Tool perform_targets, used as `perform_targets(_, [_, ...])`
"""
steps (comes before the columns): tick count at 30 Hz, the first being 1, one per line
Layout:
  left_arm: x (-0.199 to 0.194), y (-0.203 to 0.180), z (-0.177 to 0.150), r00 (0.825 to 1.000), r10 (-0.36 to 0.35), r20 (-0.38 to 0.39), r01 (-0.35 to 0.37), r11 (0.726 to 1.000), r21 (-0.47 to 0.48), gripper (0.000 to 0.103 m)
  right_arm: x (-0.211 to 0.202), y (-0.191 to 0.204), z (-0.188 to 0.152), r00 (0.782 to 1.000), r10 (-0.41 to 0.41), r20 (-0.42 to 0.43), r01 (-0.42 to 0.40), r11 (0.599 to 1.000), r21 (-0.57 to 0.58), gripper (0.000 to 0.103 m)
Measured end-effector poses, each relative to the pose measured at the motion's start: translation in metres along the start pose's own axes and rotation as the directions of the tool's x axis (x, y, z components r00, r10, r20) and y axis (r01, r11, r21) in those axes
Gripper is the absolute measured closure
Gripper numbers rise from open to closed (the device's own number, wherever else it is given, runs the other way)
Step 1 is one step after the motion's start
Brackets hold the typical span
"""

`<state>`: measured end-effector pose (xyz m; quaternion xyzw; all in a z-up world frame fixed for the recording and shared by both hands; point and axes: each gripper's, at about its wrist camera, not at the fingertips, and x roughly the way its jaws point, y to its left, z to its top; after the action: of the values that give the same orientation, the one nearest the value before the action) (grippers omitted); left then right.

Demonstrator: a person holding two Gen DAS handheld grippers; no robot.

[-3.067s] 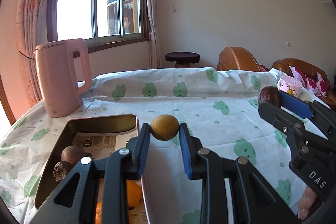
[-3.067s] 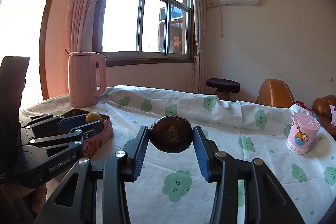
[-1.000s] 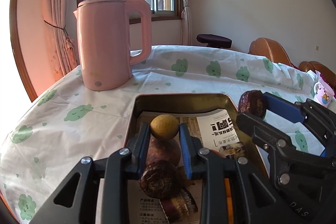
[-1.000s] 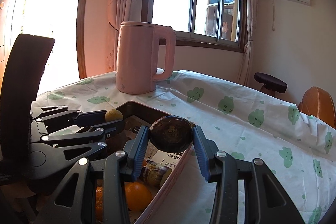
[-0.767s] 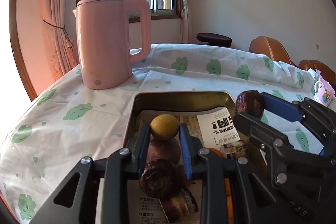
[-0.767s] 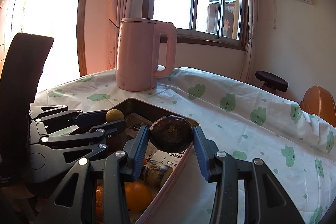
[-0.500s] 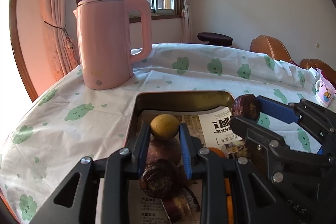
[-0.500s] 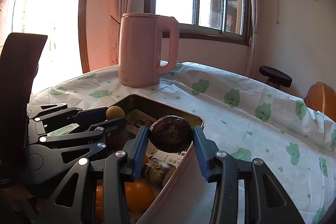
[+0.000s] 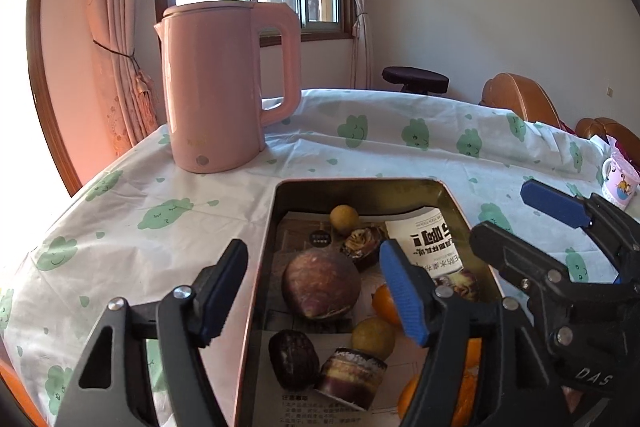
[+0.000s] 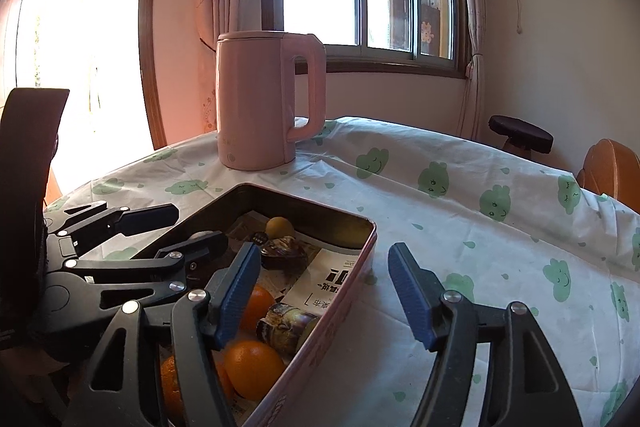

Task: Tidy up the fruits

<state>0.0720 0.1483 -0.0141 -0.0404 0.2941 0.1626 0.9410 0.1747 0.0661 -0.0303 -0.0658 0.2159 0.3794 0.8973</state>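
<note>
A rectangular metal tin lined with printed paper holds several fruits. A small yellow-brown round fruit lies at its far end, with a dark wrinkled fruit just in front of it. A large purple-brown fruit, oranges and more dark fruits lie nearer. My left gripper is open and empty above the tin. My right gripper is open and empty over the tin's right rim.
A tall pink kettle stands on the cloud-print tablecloth just beyond the tin. A pink printed cup stands at the far right. A dark stool and brown chairs lie beyond the table.
Both grippers have opened. The yellow-brown fruit has left the left gripper and the dark fruit has left the right gripper; both now lie in the far end of the tin.
</note>
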Motion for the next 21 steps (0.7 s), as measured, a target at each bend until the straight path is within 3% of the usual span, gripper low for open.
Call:
perform_targets(7, [-0.028,-0.011,-0.003,0.997,-0.01,0.071,0.009,1.0,0.019,0.014,-0.034,-0.009,-0.01,0.995,-0.074,0.064,0.071,0.997,0.035,0.028])
perform_targets(14, [-0.048,-0.014,-0.007,0.994,-0.017,0.107,0.017,1.0,0.001,0.013,-0.073,-0.015,-0.012,0.983,-0.154,0.105,0.149,0.987,0.055,0.026])
perform_targets(21, [-0.059,-0.019,-0.008,0.992,-0.019,0.128,0.018,1.0,0.005,0.011,-0.094,-0.011,-0.015,0.976,-0.172,0.132,0.168,0.985,0.044,0.022])
